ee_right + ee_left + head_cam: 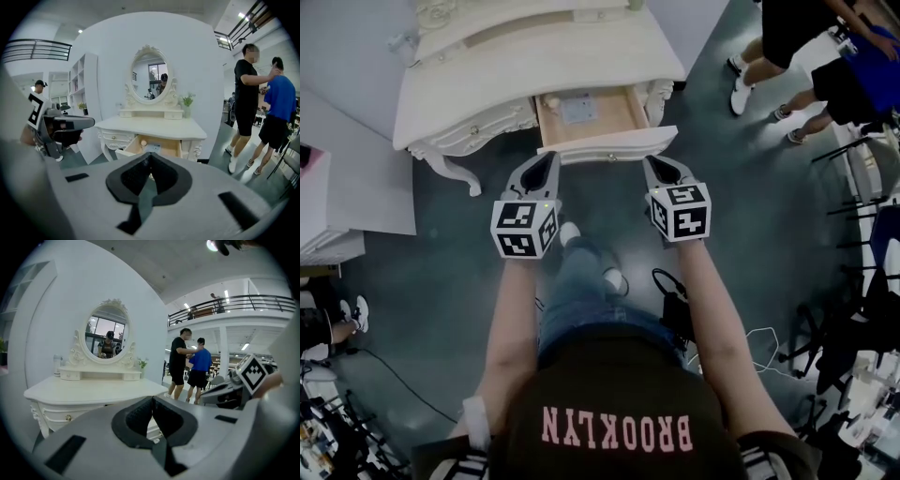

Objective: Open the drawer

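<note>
Drawer (598, 120) pulled out of white dressing table (478, 89), pale wood interior exposed. Left gripper (549, 159) and right gripper (653, 163): jaws together, empty.

1. The left gripper (152, 400) fills the bottom of the view, its dark pads (136, 420) meeting at the tips with nothing between them.
2. Beyond it stands a white dressing table (93, 391) with an oval mirror (108, 337) and a small plant (142, 363).
3. At the right edge, the right gripper (211, 398) shows its marker cube (254, 373).
4. Two people stand farther back, one in black (179, 363), one in blue (200, 366), under a balcony railing (229, 303).
</note>
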